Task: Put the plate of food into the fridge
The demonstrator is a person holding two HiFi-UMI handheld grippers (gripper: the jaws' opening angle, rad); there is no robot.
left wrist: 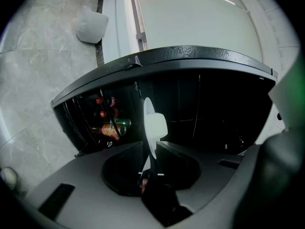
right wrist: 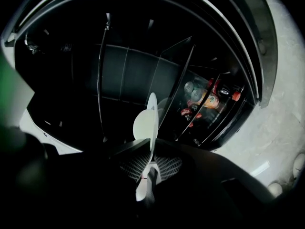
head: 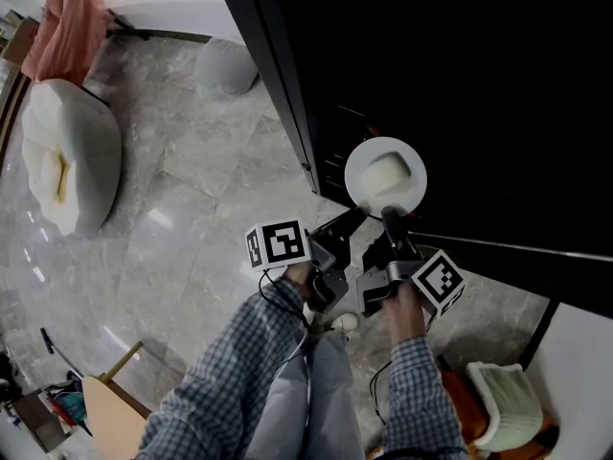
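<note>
1. White plate [head: 358, 176] bearing a pale lump of food [head: 389, 173], held at the mouth of the dark, open fridge [head: 460, 84]; it rests on no shelf.
2. Left gripper [head: 354, 216]: jaws pinch the plate's near rim.
3. Right gripper [head: 389, 215]: jaws clamp the same rim, just beside the left.
4. Cans and bottles [left wrist: 110, 124] in the fridge's rack.

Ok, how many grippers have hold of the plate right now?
2. The left gripper is clamped on the plate's near-left rim; the right gripper on its near rim, just beside it. Neither grip is hidden.
</note>
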